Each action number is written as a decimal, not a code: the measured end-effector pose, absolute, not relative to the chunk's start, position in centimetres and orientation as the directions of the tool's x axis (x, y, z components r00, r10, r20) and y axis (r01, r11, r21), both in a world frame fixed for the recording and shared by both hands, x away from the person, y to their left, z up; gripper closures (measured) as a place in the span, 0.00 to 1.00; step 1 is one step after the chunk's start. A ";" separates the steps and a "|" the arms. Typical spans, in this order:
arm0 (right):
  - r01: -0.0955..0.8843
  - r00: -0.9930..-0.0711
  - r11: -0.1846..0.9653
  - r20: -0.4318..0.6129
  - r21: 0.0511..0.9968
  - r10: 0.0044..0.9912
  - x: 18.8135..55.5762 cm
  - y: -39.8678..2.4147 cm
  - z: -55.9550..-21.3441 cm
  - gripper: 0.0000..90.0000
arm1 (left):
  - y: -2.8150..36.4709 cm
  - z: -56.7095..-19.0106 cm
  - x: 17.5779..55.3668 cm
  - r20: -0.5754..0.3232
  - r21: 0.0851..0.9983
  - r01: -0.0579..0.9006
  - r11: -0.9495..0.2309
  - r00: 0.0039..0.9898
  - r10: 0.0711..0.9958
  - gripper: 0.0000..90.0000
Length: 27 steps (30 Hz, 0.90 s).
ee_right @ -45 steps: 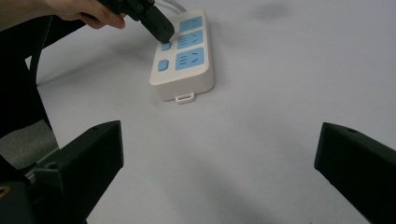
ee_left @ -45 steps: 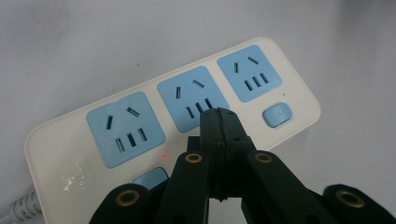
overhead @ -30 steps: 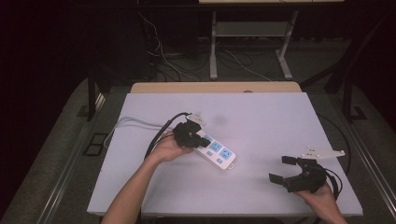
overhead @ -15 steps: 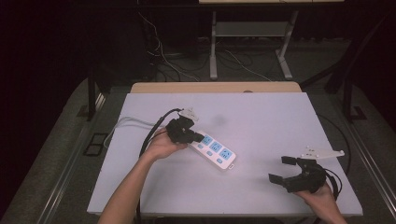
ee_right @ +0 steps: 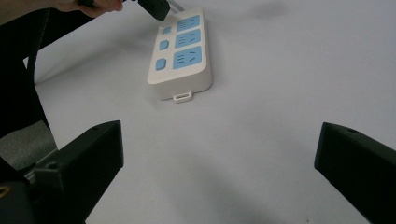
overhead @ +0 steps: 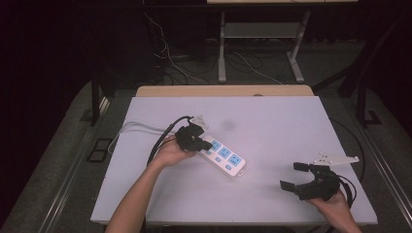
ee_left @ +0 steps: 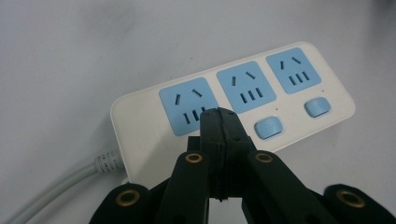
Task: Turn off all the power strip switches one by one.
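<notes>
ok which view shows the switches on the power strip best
The left gripper view: two blue switches on the power strip sit close and sharp, the third hidden behind the shut left gripper. The right gripper view shows all three, small. The high view barely resolves them.

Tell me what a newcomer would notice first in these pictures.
The white power strip with three blue sockets lies near the middle of the pale table, its grey cord running off to the left. The left hand-held gripper, jaws pressed together, hovers over the strip's cord end, by the first socket's switch. The right hand-held gripper sits at the table's near right corner, jaws wide apart and holding nothing.
</notes>
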State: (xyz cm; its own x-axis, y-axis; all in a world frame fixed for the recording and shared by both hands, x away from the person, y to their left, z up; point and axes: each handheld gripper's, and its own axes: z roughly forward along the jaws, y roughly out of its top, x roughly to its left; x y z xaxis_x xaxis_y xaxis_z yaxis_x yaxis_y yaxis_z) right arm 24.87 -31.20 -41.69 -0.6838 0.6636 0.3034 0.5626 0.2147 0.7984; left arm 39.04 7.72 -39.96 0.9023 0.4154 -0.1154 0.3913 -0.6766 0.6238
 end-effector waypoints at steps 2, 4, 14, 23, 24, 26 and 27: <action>0.562 -0.685 0.217 0.303 0.798 0.663 24.9 -31.2 -41.7 0.01 | 7.7 -40.1 39.0 -0.118 0.622 0.396 -0.675 0.900 0.420 0.99; 0.563 -0.684 0.217 0.303 0.797 0.663 24.9 -31.2 -41.7 0.01 | 7.8 -40.3 39.1 -0.119 0.619 0.397 -0.678 0.901 0.418 0.99; 0.564 -0.685 0.218 0.304 0.796 0.662 24.9 -31.2 -41.7 0.01 | 7.6 -41.0 39.2 -0.123 0.605 0.408 -0.683 0.896 0.427 0.99; 0.565 -0.687 0.222 0.303 0.795 0.661 24.8 -31.1 -41.7 0.01 | 7.6 -41.1 39.3 -0.141 0.607 0.425 -0.671 0.889 0.435 0.99; 0.564 -0.688 0.224 0.303 0.795 0.659 24.8 -31.1 -41.7 0.01 | 7.7 -41.1 39.4 -0.152 0.608 0.432 -0.666 0.887 0.437 0.99; 0.567 -0.688 0.226 0.304 0.792 0.659 24.8 -31.0 -41.7 0.01 | 7.8 -41.2 39.5 -0.165 0.609 0.441 -0.659 0.883 0.439 1.00; 0.566 -0.688 0.226 0.304 0.793 0.659 24.8 -31.0 -41.7 0.01 | 7.8 -41.2 39.5 -0.159 0.611 0.435 -0.662 0.886 0.435 1.00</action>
State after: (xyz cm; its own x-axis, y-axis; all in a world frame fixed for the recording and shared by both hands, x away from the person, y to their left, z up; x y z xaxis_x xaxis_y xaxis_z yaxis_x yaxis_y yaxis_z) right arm 24.78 -31.00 -41.70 -0.6881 0.6591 0.3036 0.5663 0.2261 0.7926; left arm 39.46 7.79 -41.20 0.8863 0.4349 -0.1593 0.4346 -0.6620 0.6106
